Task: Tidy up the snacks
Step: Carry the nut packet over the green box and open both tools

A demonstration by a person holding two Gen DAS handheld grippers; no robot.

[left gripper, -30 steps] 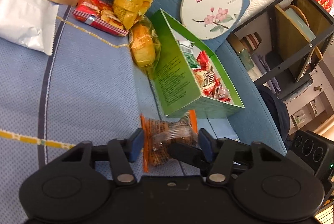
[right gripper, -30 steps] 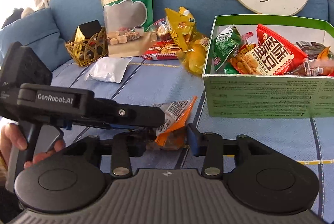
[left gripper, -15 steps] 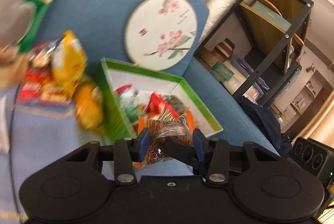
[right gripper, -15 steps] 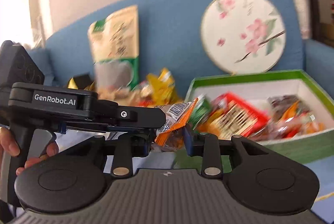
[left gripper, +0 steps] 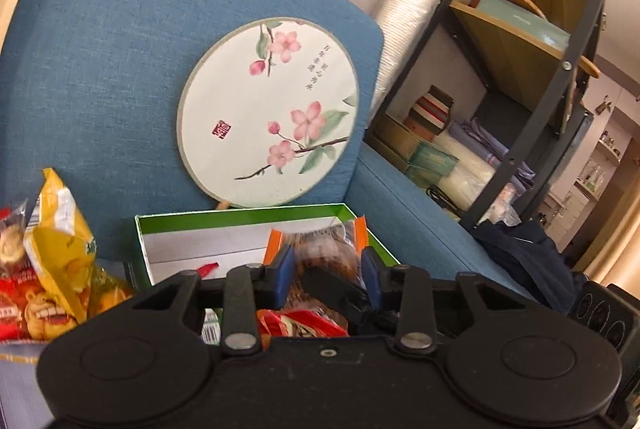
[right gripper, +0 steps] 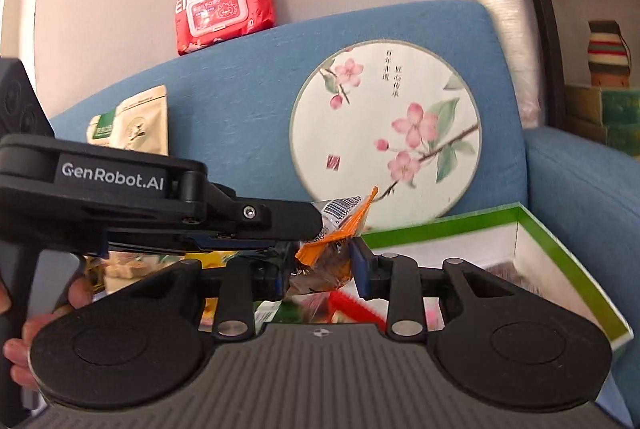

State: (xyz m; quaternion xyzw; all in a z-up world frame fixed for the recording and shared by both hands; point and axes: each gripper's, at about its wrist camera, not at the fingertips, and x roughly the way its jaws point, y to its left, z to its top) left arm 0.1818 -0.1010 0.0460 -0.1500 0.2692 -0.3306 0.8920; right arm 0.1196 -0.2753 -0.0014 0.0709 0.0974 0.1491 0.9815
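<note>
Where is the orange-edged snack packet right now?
The orange-edged snack packet is off the sofa, pinched by both claws, left claw and right claw, above the green box.

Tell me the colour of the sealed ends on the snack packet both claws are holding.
Orange, on the snack packet; clearest in the right wrist view.

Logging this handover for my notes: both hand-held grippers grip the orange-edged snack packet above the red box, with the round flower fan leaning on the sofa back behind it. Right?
One error: the box is green, not red, as the right wrist view shows. Both the left hand-held gripper and the right hand-held gripper do grip the snack packet above it, and the fan leans on the sofa back behind.
</note>
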